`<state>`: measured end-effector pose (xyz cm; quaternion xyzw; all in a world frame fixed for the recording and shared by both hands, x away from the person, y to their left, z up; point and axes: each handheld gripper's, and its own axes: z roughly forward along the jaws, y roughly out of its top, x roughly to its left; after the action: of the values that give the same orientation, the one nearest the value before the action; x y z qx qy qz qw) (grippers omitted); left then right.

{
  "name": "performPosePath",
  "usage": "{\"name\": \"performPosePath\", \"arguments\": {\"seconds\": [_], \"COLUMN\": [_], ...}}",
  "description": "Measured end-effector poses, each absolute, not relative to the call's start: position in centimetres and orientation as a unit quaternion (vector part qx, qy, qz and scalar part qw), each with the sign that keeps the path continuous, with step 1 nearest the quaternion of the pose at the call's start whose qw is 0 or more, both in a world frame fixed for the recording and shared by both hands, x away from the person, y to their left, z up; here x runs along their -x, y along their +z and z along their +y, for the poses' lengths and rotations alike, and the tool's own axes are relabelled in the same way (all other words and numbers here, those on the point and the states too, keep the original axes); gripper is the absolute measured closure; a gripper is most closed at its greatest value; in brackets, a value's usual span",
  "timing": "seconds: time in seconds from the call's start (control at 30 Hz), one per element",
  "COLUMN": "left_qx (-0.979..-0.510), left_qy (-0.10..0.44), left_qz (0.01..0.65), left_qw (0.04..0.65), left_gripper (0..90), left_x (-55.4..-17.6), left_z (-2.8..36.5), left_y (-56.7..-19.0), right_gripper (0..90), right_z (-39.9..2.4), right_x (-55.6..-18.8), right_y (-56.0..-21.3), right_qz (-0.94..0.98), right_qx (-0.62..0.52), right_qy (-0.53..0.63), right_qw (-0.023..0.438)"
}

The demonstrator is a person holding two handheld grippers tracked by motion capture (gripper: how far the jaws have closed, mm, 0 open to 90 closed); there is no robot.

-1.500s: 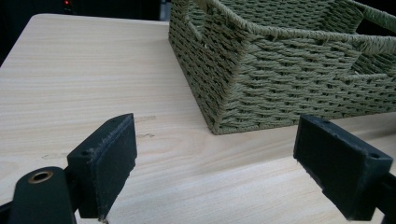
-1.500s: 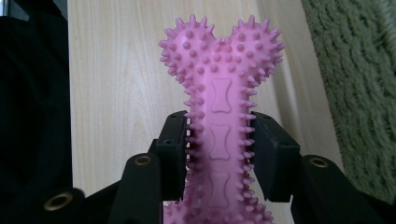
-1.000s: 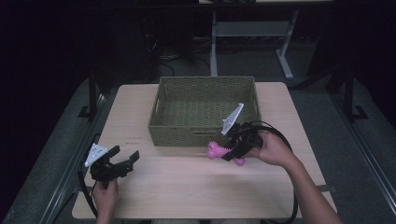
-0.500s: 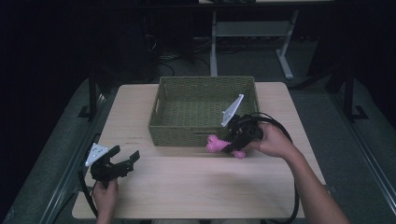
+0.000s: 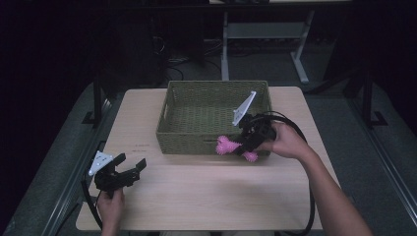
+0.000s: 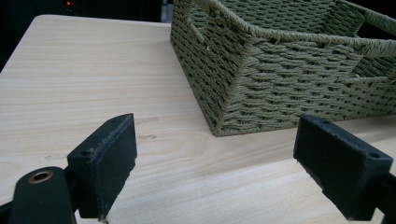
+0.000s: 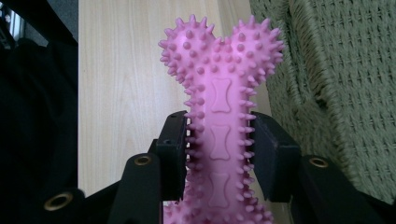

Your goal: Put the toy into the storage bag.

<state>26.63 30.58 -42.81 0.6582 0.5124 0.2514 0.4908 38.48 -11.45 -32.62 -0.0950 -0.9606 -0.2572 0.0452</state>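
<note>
Two grippers over one light wooden table (image 5: 206, 196). Woven green basket (image 5: 196, 132) sits at table centre toward 12 o'clock, its near wall upright and its rim open; bare tabletop runs wide from the basket's near wall toward 6 o'clock, and a strip of wood lies free at 9 o'clock of the basket. Right gripper (image 5: 244, 146) hangs at the basket's near wall, toward its 5 o'clock corner, jaws clamped on the shaft of a pink spiked bone toy (image 5: 227, 146). The toy lies against or just in front of that wall below the rim; contact cannot be told. In the right gripper view the toy (image 7: 219, 93) stands up between the pads (image 7: 173, 154): bright pink, rubbery, covered in short nubs, two rounded lobes at its far end, small bone shapes embossed along the shaft. Left gripper (image 5: 132, 167) rests near the table's 7 o'clock corner, well apart from the basket, jaws wide and empty.
</note>
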Motion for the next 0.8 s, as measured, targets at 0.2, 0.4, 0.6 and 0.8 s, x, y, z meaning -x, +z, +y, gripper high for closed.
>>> {"name": "performPosePath", "arguments": {"seconds": [0.2, 0.4, 0.6, 0.8], "left_qx": [-0.659, -0.658, -0.658, -0.657], "left_qy": [0.250, 0.250, 0.250, 0.250], "left_qz": [0.512, 0.512, 0.513, 0.513], "left_qw": [0.490, 0.492, 0.492, 0.492], "left_gripper": [12.8, 12.8, 12.8, 12.8], "left_x": [-26.6, -26.6, -26.7, -26.7], "left_z": [30.6, 30.5, 30.6, 30.6], "left_y": [-42.8, -42.8, -42.8, -42.8], "right_gripper": [58.1, 58.1, 58.1, 58.1], "right_z": [-11.2, -11.2, -11.3, -11.2], "right_x": [-39.0, -39.5, -40.3, -40.8], "right_y": [-32.0, -31.5, -31.1, -30.5], "right_qz": [-0.962, -0.961, -0.961, -0.962], "right_qx": [0.092, 0.094, 0.095, 0.096], "right_qy": [-0.255, -0.255, -0.258, -0.253], "right_qw": [0.042, 0.044, 0.043, 0.037]}}
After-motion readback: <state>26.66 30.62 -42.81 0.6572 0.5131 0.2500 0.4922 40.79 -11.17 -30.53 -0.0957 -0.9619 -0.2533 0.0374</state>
